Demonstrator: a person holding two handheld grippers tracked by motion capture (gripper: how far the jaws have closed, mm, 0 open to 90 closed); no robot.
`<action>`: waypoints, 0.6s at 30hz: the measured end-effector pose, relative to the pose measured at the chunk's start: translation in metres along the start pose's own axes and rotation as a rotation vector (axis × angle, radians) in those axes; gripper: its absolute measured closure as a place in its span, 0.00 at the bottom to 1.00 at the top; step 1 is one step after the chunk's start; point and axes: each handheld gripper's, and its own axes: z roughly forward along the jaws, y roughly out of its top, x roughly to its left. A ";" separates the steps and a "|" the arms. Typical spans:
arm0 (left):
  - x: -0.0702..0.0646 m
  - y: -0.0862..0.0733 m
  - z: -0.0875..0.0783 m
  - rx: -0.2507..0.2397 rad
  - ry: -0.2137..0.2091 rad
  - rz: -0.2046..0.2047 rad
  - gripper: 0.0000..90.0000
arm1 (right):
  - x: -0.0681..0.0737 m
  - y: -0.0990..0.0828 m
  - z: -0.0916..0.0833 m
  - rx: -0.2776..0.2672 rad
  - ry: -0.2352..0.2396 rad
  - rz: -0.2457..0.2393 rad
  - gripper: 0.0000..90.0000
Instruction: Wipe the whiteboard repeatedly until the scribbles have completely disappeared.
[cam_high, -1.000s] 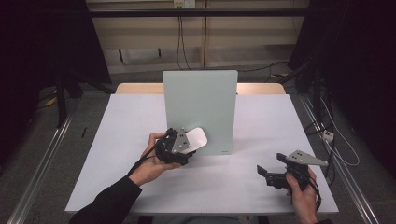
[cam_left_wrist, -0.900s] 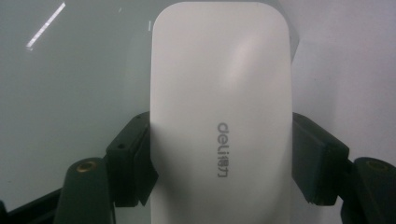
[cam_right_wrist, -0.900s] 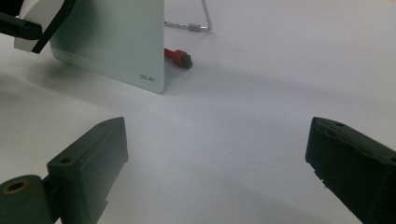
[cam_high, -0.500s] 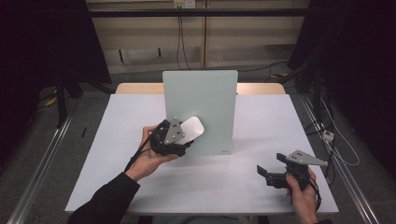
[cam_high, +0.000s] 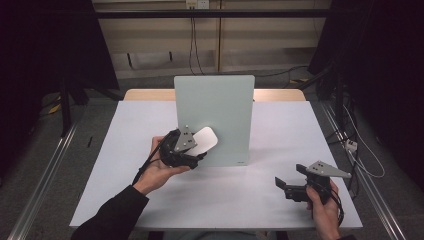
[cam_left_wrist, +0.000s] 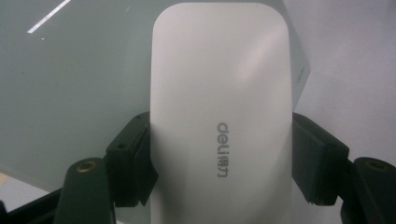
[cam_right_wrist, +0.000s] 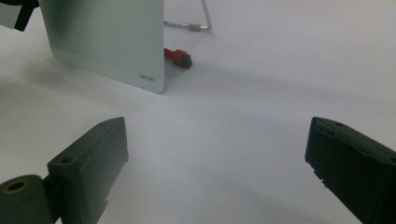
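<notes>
A pale green glass board (cam_high: 220, 107) stands upright on the white table (cam_high: 280, 135). My left gripper (cam_high: 199, 146) is shut on a white rounded eraser (cam_high: 205, 140) marked "deli", held up in front of the board's lower left face. In the left gripper view the eraser (cam_left_wrist: 219, 107) sits lengthwise between both black pads (cam_left_wrist: 133, 158), with the board (cam_left_wrist: 70, 84) right behind it; whether they touch I cannot tell. My right gripper (cam_high: 281, 184) rests low near the table's front right, open and holding nothing. Its view shows the board's lower corner (cam_right_wrist: 107, 42).
Behind the board, a metal wire stand (cam_right_wrist: 201, 24) and a small red and grey piece (cam_right_wrist: 178, 58) lie on the table. A cable trails from the left gripper over the person's hand (cam_high: 155, 172). Dark floor and rails flank the table.
The left gripper has lifted the eraser and carried it slightly back, up against the board's lower left face. The right gripper has stayed put.
</notes>
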 end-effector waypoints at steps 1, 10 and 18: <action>0.000 0.000 0.000 0.001 -0.001 -0.001 0.34 | 0.000 0.000 0.000 0.001 0.000 -0.001 0.06; 0.000 -0.002 -0.003 0.006 -0.014 -0.004 0.34 | 0.000 0.000 0.000 0.000 0.000 0.000 0.06; 0.003 -0.003 -0.012 -0.014 -0.023 -0.022 0.34 | 0.000 0.001 0.001 0.003 0.001 0.001 0.06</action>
